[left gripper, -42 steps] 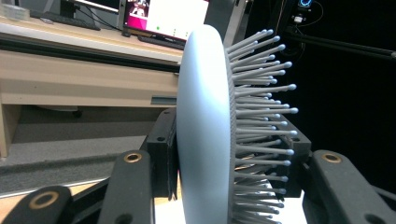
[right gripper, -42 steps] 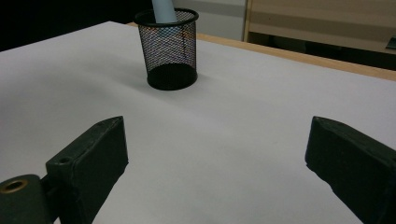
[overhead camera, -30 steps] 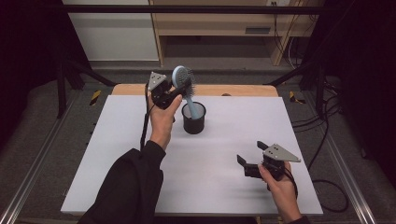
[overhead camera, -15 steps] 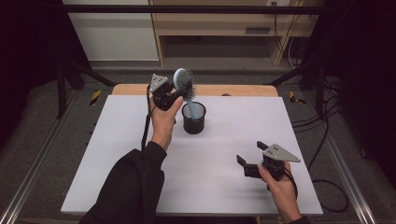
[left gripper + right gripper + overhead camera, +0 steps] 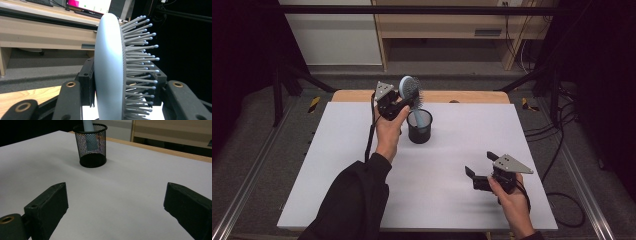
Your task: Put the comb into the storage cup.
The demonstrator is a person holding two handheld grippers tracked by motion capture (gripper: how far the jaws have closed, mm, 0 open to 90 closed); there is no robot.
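the fingers [image 5: 85, 82] of the left gripper [image 5: 398, 106] are pinching the pale blue hairbrush [image 5: 409, 88] by its head; in the left gripper view one black pad presses on the smooth rounded back and the other sits among the grey ball-tipped bristles [image 5: 140, 52]. the brush head stands upright and edge-on there, bristles pointing to that view's right. in the high view the head is lifted above the rim of the black mesh cup [image 5: 420, 127], and its handle [image 5: 88, 125] runs down into the cup, seen through the mesh in the right gripper view. the cup stands upright on the white tabletop [image 5: 337, 170], toward the far side and just beside the left hand [image 5: 388, 131], whose dark sleeve [image 5: 349, 205] comes in from the near edge.

the fingers [image 5: 48, 202] of the right gripper [image 5: 481, 170] are spread wide with nothing between them but bare white surface. that gripper sits low over the near right part of the tabletop, well apart from the cup, held by the right hand [image 5: 513, 199], with its grey three-cornered plate [image 5: 511, 163] on top.

beyond the tabletop's wooden far edge are a pale wooden shelf unit [image 5: 452, 30] and a grey floor.
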